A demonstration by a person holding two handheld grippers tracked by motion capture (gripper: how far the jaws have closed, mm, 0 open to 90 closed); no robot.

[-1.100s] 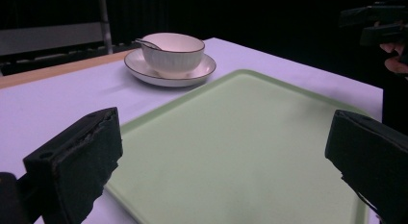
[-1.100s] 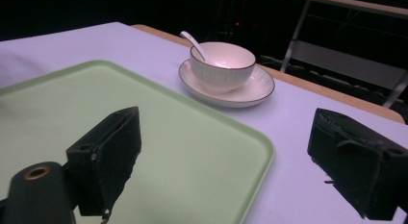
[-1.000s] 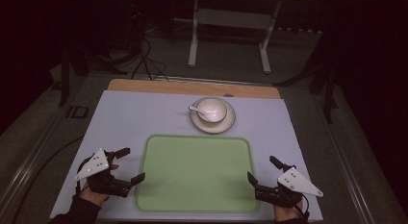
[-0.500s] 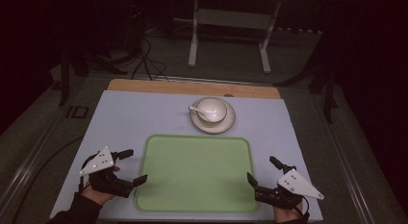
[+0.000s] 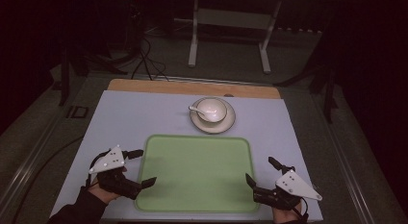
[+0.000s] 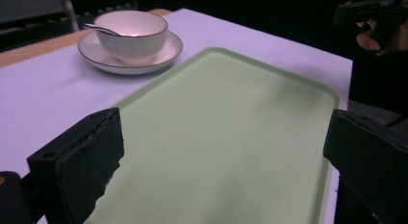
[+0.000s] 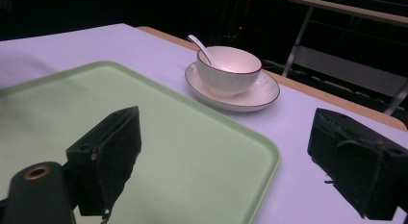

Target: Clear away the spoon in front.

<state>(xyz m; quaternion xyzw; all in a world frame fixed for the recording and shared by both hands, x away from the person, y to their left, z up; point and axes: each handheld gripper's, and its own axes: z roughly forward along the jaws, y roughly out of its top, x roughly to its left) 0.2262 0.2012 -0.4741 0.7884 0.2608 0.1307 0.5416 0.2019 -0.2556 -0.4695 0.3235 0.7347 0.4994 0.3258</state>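
A light green tray (image 5: 197,171) lies empty at the near middle of the table. Beyond it a white bowl (image 5: 212,108) stands on a saucer (image 5: 211,123), with a spoon (image 5: 195,108) resting in the bowl. My left gripper (image 5: 144,166) is open at the tray's left edge, its jaws spread on either side of the near left corner (image 6: 221,156). At the tray's right edge my right gripper (image 5: 261,169) is open as well, with nothing between its jaws (image 7: 231,156). The bowl (image 7: 228,70) is ahead of both.
A pale lavender cover (image 5: 125,118) spreads over the table, and a wooden strip (image 5: 192,87) shows at the far edge. A metal stand (image 5: 231,17) and cables (image 5: 144,56) lie on the dark floor beyond. The right hand with its gripper (image 6: 370,12) is across the tray.
The left gripper has shifted slightly right, toward the tray's left edge. The right gripper, tray and bowl have not moved.
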